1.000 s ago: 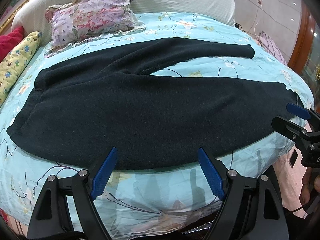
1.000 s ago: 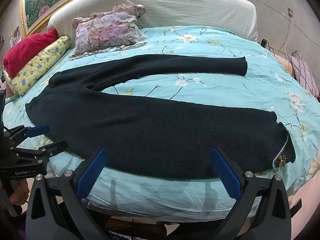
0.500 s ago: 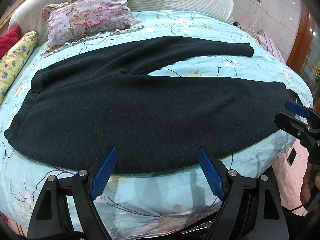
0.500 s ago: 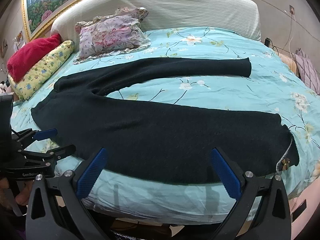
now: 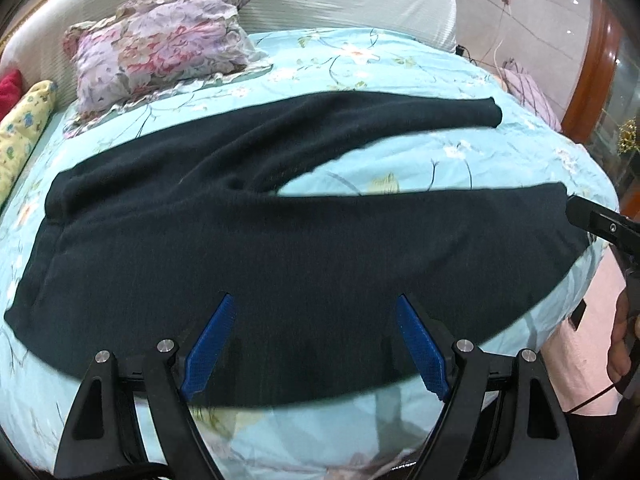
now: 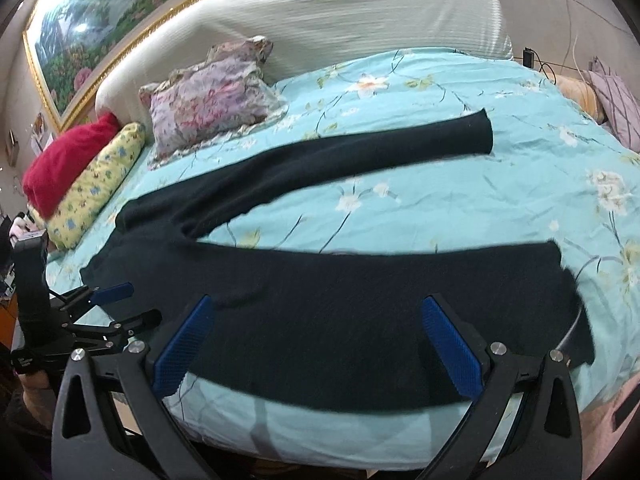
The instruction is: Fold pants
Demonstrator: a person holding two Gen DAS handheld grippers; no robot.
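Black pants [image 5: 248, 256] lie flat on a bed with a light blue flowered sheet [image 5: 460, 160], waist at the left, two legs spread to the right. They also show in the right wrist view [image 6: 328, 312]. My left gripper [image 5: 314, 312] is open, its blue pads over the near edge of the near leg. My right gripper [image 6: 318, 312] is open over the near leg, closer to its cuff. In the left wrist view the right gripper [image 5: 600, 224] shows at the right by the cuff. In the right wrist view the left gripper [image 6: 116, 304] shows at the left by the waist.
A flowered pillow [image 5: 160, 52] lies at the bed's head, with a yellow bolster [image 6: 96, 184] and a red cushion [image 6: 68, 156] to its left. A white headboard [image 6: 320, 12] stands behind. Another purple pillow [image 6: 616, 108] sits off the far right side. The bed's front edge [image 6: 320, 428] is right below my grippers.
Both grippers have moved forward and down toward the bed, so their pads now sit over the near pant leg. The pants have not moved. Both stay open.
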